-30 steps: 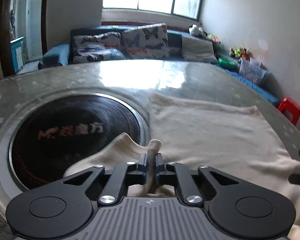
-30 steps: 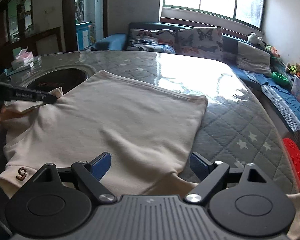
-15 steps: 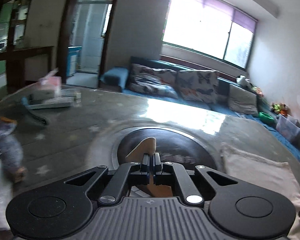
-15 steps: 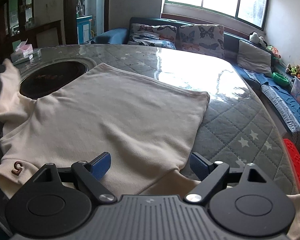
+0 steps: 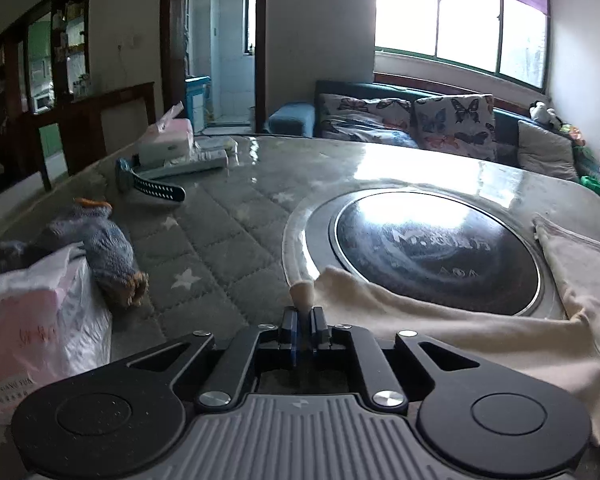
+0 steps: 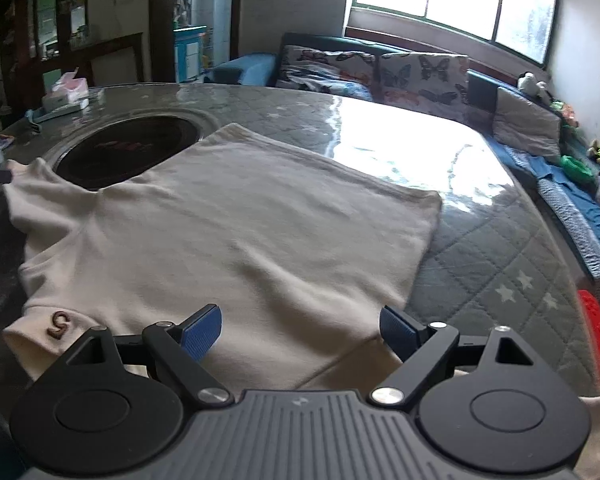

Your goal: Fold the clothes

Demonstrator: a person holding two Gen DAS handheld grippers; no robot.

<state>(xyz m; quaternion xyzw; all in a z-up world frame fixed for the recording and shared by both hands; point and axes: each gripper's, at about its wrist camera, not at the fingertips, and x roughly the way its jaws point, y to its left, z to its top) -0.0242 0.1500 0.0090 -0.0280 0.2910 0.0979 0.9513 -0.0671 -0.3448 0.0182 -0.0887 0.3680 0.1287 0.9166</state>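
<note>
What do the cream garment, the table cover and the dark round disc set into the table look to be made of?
Cream garment: soft matte knit, probably cotton jersey; it drapes and creases.
Table cover: grey quilted fabric with stitched diamonds and white stars, apparently under a clear glossy sheet, since window glare mirrors off it.
Dark round disc: smooth black glass or ceramic, metal-rimmed, reflective with printed lettering; likely a cooktop.

Right tool (image 6: 300, 326) hovers above the near edge of a cream shirt (image 6: 228, 216), blue pads spread wide, nothing between them. Shirt lies flat on the quilted desk (image 6: 500, 264) (brown "5" at near left corner); one sleeve overlaps the dark round inset (image 6: 128, 148).
</note>
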